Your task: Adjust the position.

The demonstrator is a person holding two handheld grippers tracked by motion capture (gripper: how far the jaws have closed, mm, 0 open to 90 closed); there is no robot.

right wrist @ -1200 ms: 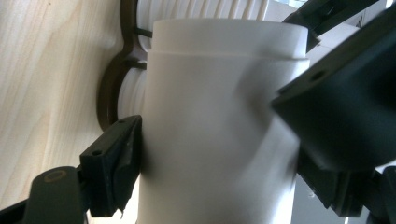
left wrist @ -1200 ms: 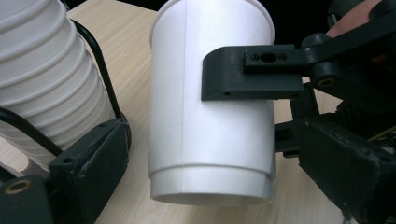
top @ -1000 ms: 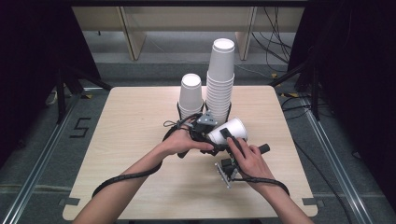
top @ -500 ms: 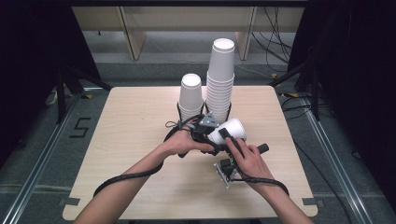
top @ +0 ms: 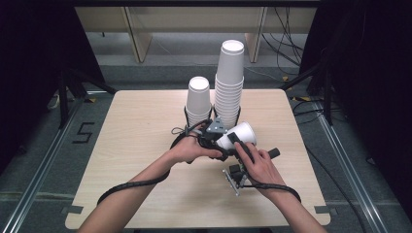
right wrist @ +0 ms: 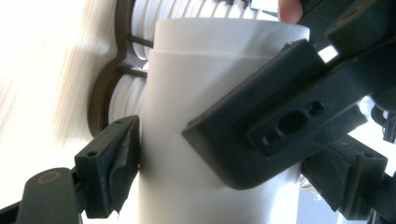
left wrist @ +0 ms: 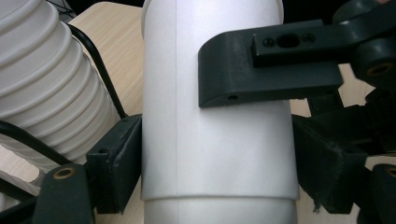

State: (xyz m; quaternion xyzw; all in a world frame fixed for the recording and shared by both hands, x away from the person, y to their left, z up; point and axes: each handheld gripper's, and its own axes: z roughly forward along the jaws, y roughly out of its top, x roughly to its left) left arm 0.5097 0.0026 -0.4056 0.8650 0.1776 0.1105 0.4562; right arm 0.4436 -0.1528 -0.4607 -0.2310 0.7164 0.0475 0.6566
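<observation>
A single white paper cup lies tilted above the table in front of two cup stacks, held from both sides. My left gripper comes in from the left and is shut on the cup, one jaw pressed to each side. My right gripper reaches up from the lower right. Its jaws have just been opening a little, but in the right gripper view they still lie against the cup. The left gripper's jaw crosses in front of the cup there.
A short stack of white cups and a tall stack stand in dark ring holders at the back middle of the wooden table. Black cables trail from both grippers across the tabletop.
</observation>
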